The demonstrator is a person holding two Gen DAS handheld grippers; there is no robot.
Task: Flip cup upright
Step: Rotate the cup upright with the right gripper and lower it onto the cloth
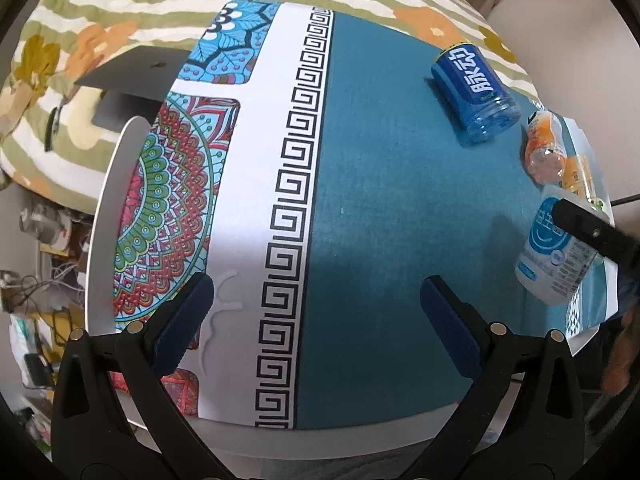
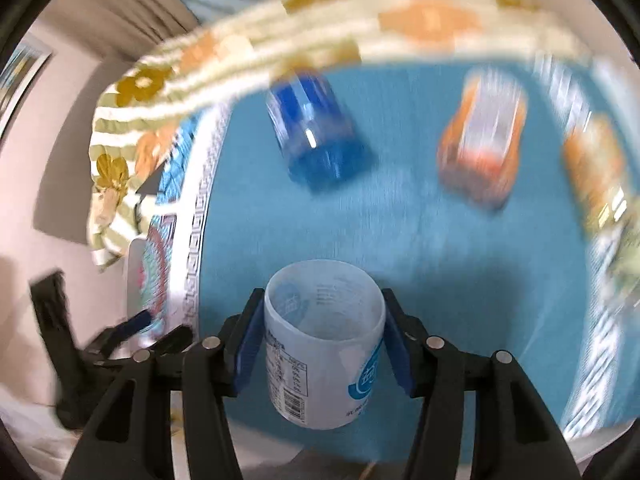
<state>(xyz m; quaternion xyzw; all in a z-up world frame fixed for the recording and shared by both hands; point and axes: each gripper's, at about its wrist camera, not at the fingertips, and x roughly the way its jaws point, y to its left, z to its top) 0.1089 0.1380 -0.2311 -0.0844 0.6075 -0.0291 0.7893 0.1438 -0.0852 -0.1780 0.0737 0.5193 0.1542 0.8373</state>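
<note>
My right gripper (image 2: 324,336) is shut on a translucent white cup (image 2: 320,356) with a blue round logo and a barcode label. Its open mouth faces away from the camera, and it is held above the teal tablecloth (image 2: 420,240). The right wrist view is blurred by motion. The same cup (image 1: 554,248) shows at the right edge of the left wrist view, with a black finger (image 1: 588,228) of the right gripper across it. My left gripper (image 1: 316,320) is open and empty, low over the front of the table.
A blue cup (image 1: 476,88) lies on its side at the far right of the cloth; it also shows in the right wrist view (image 2: 316,132). Two orange cups (image 1: 546,146) (image 1: 578,172) lie beside it. A laptop (image 1: 132,80) sits on the striped bedding (image 1: 60,60) behind the table.
</note>
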